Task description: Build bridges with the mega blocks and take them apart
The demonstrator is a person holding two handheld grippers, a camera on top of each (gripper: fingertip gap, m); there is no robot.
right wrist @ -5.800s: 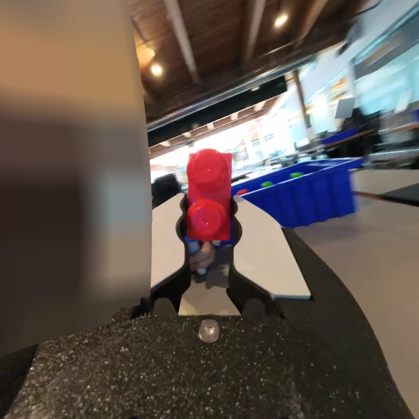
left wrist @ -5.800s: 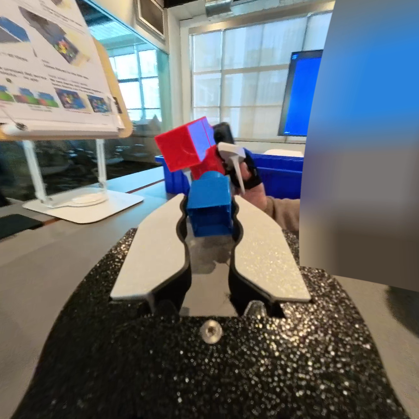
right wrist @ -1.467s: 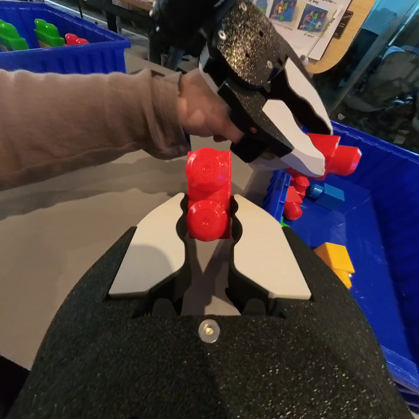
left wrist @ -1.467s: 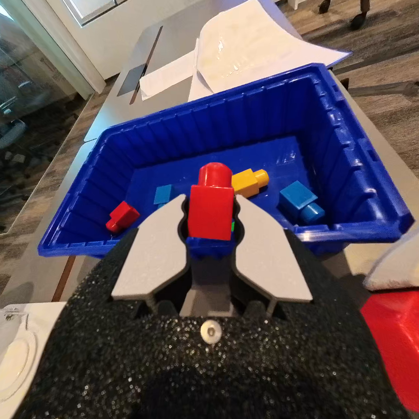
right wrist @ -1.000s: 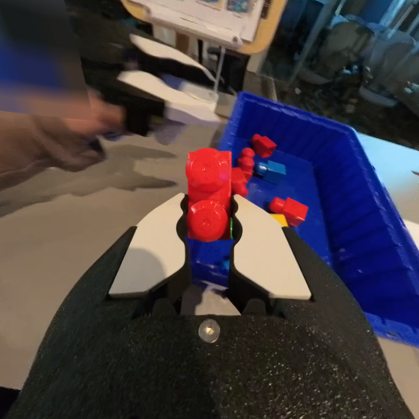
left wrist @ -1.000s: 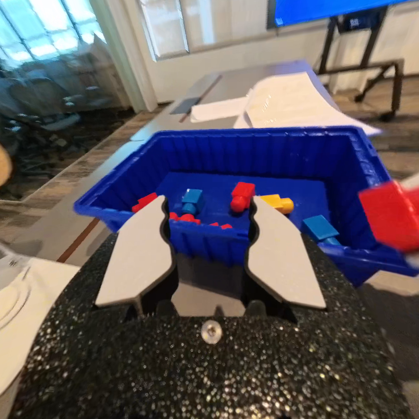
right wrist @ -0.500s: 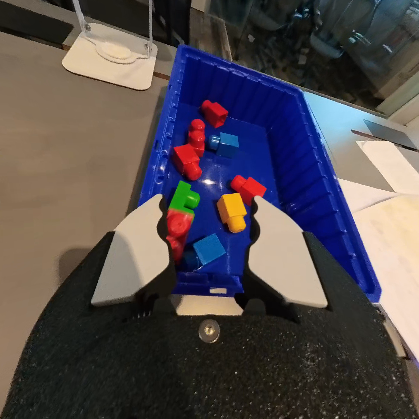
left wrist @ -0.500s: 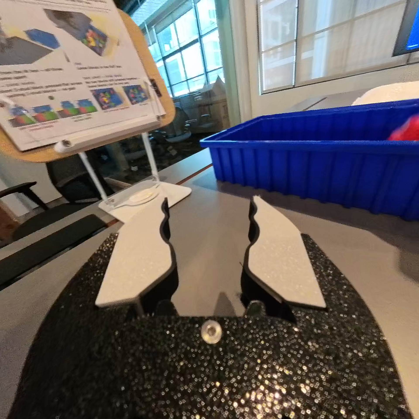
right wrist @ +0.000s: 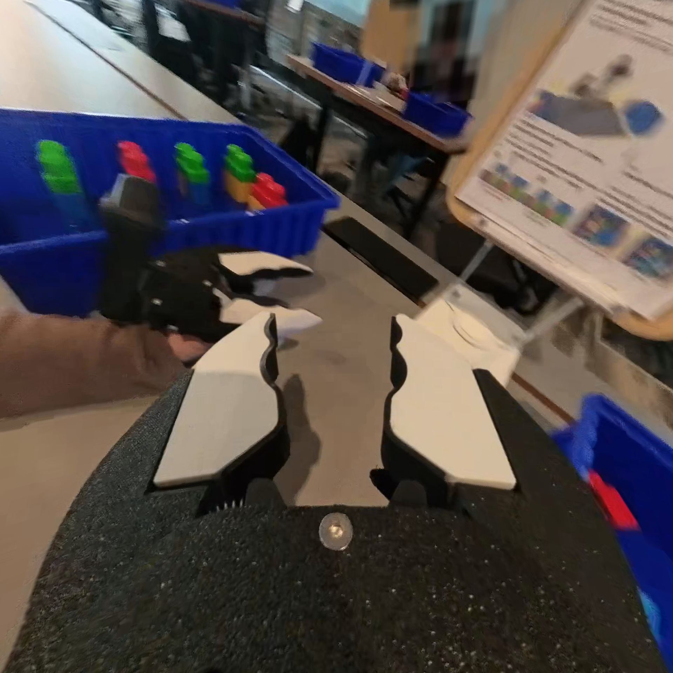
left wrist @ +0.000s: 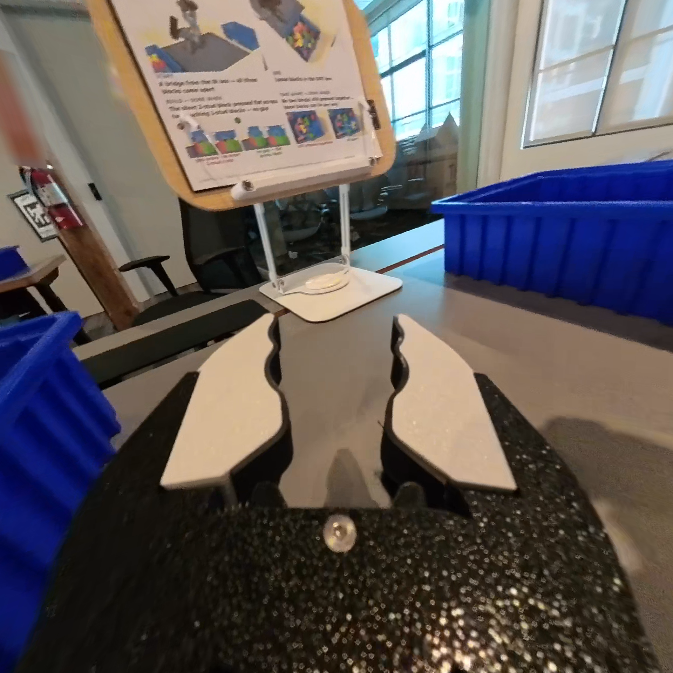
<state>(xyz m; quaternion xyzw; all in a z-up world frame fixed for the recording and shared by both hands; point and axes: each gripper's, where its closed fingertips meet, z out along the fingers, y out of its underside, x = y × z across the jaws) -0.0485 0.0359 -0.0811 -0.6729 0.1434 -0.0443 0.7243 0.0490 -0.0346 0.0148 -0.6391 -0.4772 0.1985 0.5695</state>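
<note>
My left gripper is open and empty, low over the grey table. My right gripper is open and empty over the same table. In the right wrist view, the left gripper shows at the left, open, held by a hand in a brown sleeve. Behind it stands a blue bin holding several upright stacks of green, red and yellow blocks. A second blue bin at the right edge holds a red block. The left wrist view shows this bin's wall, its contents hidden.
An instruction board on a white stand rises at the table's far edge, its base just ahead of my left gripper; it also shows in the right wrist view. A blue bin's corner sits close at the left. One gripper's finger ends stand about 15 cm off the other's.
My right gripper opened and dropped the red-and-blue block stack into the loose-block bin, then swung left towards the table. My left gripper, open throughout, turned left from the bin towards the stand.
</note>
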